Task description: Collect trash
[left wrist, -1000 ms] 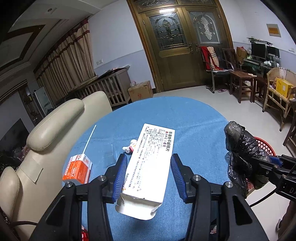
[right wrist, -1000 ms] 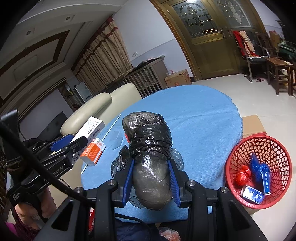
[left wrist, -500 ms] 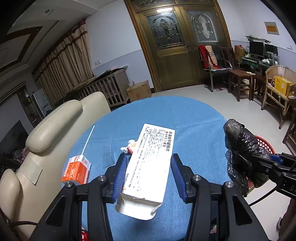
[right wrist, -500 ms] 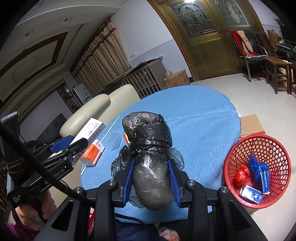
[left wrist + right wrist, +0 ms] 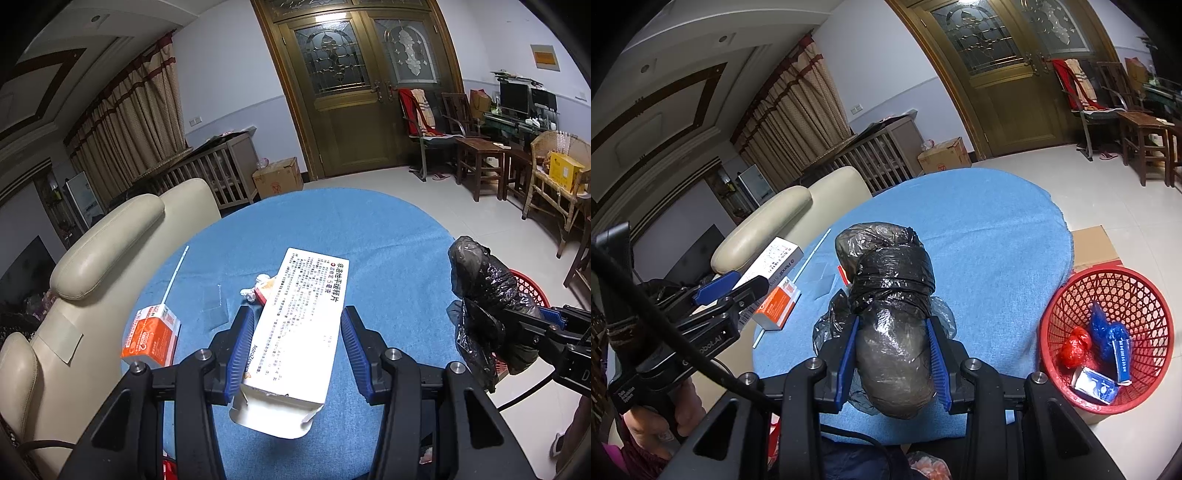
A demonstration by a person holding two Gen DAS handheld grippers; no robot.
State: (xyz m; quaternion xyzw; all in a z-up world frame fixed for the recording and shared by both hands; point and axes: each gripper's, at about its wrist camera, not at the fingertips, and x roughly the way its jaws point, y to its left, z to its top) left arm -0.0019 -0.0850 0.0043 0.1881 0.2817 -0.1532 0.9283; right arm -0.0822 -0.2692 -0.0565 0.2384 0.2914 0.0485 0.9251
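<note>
My left gripper (image 5: 297, 334) is shut on a white medicine box (image 5: 303, 317) with a torn-open near end, held above the blue-clothed round table (image 5: 351, 225). Seen from the right wrist, that box (image 5: 774, 260) sticks out of the left gripper at the left. My right gripper (image 5: 894, 354) is shut on a black plastic bag bundle (image 5: 890, 295), which also shows at the right of the left wrist view (image 5: 480, 288). On the cloth lie an orange box (image 5: 151, 336), a thin white stick (image 5: 175, 275), a crumpled wrapper (image 5: 255, 291) and a clear plastic piece (image 5: 216, 310).
A red mesh basket (image 5: 1052, 314) stands on the floor right of the table, holding a red bag, blue bags and a small blue box. It rests on flat cardboard (image 5: 1093, 243). A cream sofa (image 5: 107, 236) borders the table's left side. Chairs and a wooden door stand beyond.
</note>
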